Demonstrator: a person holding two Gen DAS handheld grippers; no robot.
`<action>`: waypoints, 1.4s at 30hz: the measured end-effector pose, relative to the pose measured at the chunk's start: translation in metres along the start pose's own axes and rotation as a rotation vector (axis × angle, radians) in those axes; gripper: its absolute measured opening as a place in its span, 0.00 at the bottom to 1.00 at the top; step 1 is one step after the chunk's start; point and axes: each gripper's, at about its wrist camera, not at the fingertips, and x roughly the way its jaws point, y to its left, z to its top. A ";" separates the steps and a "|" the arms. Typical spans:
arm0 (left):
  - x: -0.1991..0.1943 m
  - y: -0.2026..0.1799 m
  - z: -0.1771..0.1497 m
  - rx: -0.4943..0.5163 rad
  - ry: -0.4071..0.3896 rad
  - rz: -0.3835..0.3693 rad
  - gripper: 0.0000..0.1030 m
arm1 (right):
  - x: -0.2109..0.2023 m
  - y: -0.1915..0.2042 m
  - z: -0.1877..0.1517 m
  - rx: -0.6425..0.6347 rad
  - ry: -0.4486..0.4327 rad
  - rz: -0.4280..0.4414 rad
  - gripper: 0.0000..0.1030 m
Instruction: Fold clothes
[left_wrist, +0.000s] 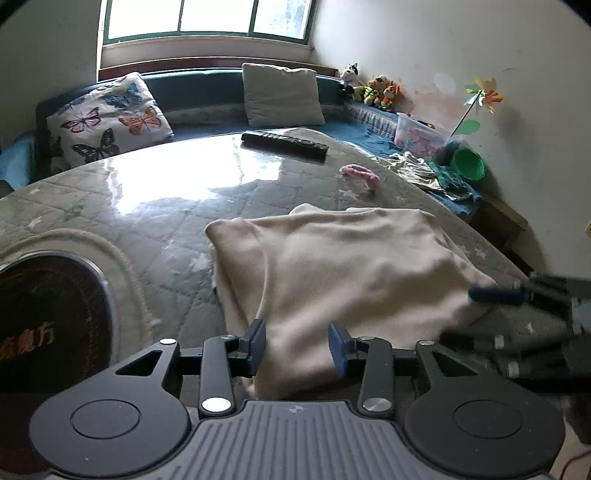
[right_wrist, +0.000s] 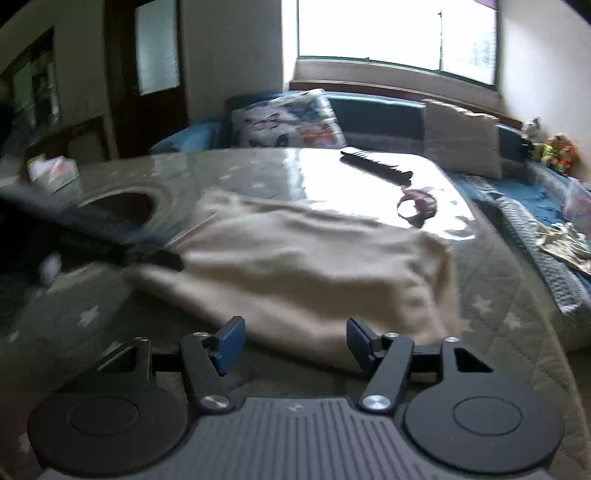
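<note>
Plainly, both tools gape over the cream garment (left_wrist: 343, 266) spread on the bench (left_wrist: 147, 206): left tool (left_wrist: 297, 349), right tool (right_wrist: 293, 345). Only the right view shows a door (right_wrist: 147, 74); only the left shows a pinwheel (left_wrist: 484, 96).

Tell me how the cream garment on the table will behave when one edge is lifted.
The cream garment probably droops limply: it lies in soft wrinkles and sags over the table edge. It looks light. The glossy tabletop may let it slide.
</note>
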 end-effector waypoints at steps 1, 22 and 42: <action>-0.002 0.000 -0.002 -0.003 0.001 0.003 0.39 | 0.001 -0.005 0.000 0.013 -0.002 -0.021 0.65; -0.036 -0.012 -0.034 -0.008 -0.030 0.042 0.96 | -0.033 -0.019 -0.034 0.192 0.005 -0.122 0.92; -0.061 -0.019 -0.059 0.024 -0.065 0.060 1.00 | -0.045 0.008 -0.049 0.209 0.013 -0.235 1.00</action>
